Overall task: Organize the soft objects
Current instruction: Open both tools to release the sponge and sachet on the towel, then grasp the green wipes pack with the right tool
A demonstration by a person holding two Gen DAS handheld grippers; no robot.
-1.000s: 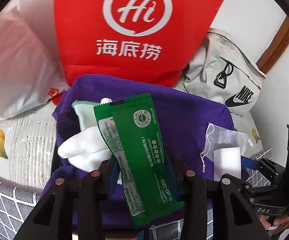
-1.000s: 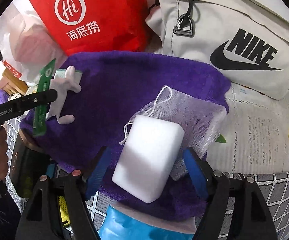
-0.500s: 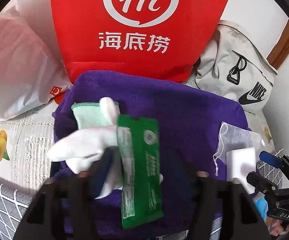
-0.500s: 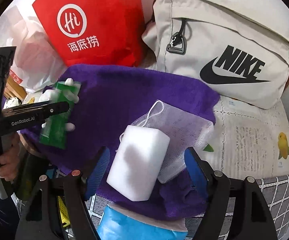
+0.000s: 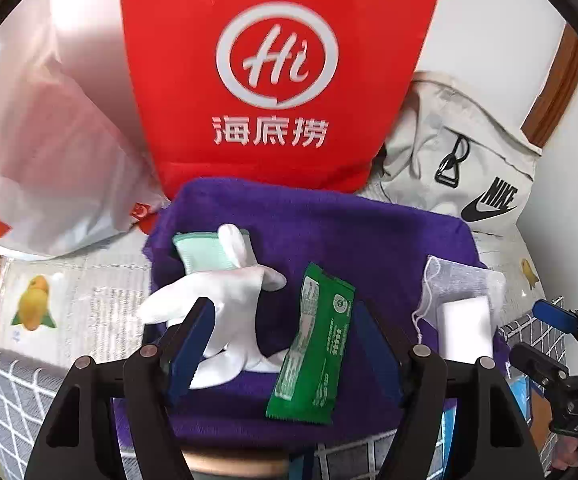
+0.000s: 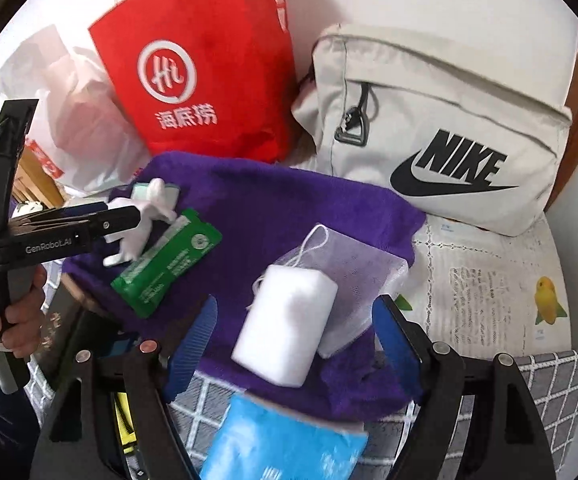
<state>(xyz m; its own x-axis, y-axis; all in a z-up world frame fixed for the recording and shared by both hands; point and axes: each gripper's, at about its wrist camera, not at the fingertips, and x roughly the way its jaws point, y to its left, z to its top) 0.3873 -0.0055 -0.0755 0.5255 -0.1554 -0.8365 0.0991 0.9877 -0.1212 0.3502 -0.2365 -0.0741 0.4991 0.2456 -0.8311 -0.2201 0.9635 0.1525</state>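
Left hand-held gripper (image 5: 279, 350) had just opened; my green packet (image 5: 313, 350) lay loose on the towel (image 5: 349, 240). Right hand-held gripper (image 6: 293, 340) gaped around the sponge (image 6: 285, 328), not pinching.

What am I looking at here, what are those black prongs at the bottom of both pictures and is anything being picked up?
No robot: a person holds a hand tool with two jaws in each hand, and a wide-angle camera on each tool looks along its jaws. One picture is from the left gripper, the other from the right gripper. On a purple towel lie a white glove, a green packet, a white sponge and a mesh pouch. Behind stand a red bag and a beige bag. The left jaws have just been opening and the packet lies free between them. Both grippers are open; nothing is held.
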